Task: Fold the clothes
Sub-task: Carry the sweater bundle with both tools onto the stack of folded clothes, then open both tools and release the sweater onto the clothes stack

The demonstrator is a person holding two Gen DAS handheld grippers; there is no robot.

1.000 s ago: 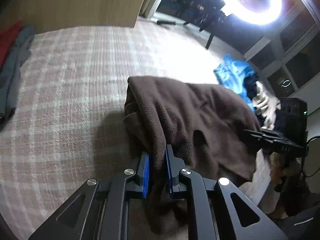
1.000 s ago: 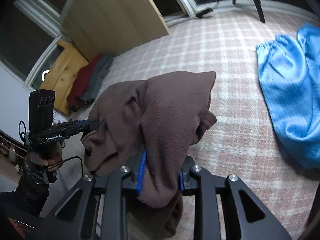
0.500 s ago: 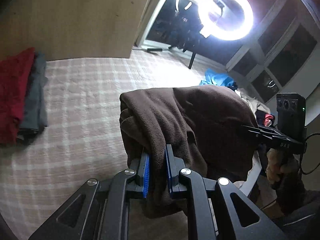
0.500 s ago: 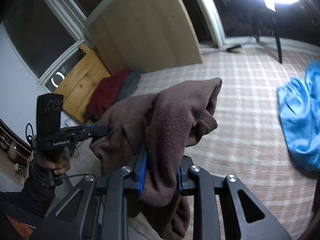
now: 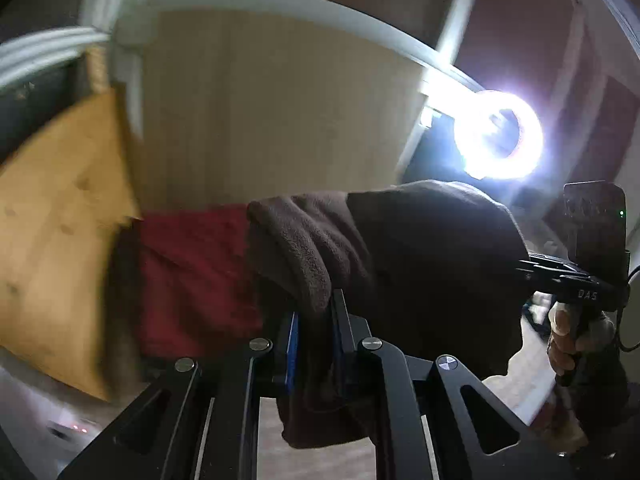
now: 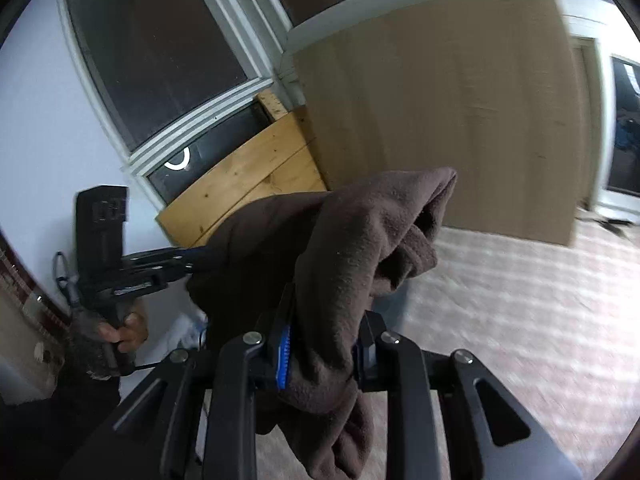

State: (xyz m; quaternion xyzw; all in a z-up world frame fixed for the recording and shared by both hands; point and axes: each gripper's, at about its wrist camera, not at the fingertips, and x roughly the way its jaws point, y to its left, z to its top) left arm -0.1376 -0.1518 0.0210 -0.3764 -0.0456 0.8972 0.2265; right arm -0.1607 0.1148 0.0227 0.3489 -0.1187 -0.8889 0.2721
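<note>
Your left gripper (image 5: 314,344) has its jaws closed on one end of the brown fleece (image 5: 400,264), and your right gripper (image 6: 320,354) grips the other end, so the fleece hangs in the air between them. I judge the folding is at the start: no neat fold shows. A red garment (image 5: 192,280) lies behind on the left, by a wood board (image 6: 248,184). The checked floor (image 6: 520,300) on the right looks free.

Brown fleece (image 5: 420,264) hides most of red cloth (image 5: 192,280)
</note>
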